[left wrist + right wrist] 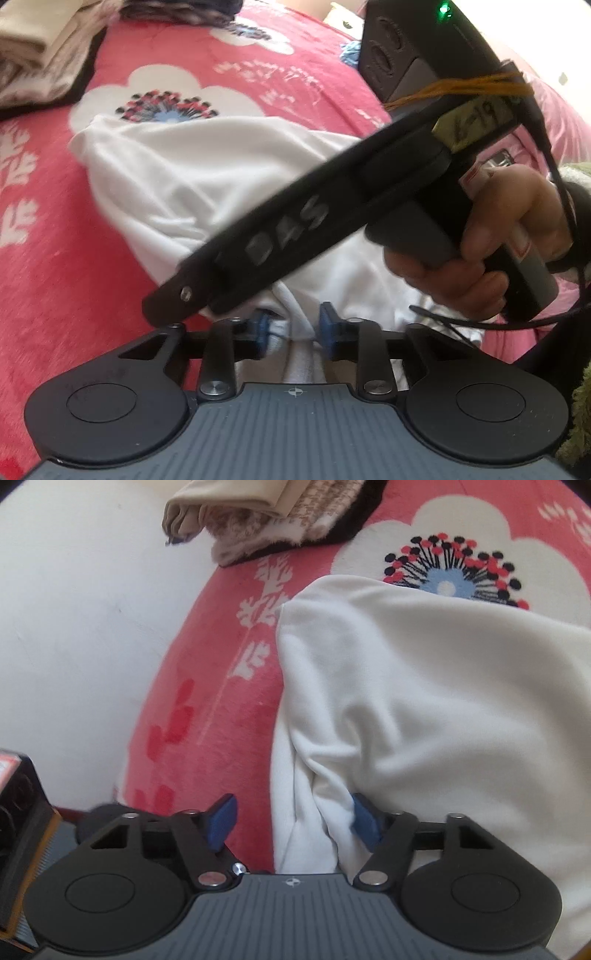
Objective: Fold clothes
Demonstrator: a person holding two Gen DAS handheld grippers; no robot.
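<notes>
My left tongs [293, 328] pinch a bunched ridge of the soft white cotton garment [192, 177], which lies rumpled on the plush pink flowered bed blanket [55, 258]. My right tongs [293, 821] gape (one blue pad touching a fold), gripping nothing.

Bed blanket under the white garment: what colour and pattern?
Pink-red plush blanket with white flower shapes; clearest in the right wrist view.
</notes>
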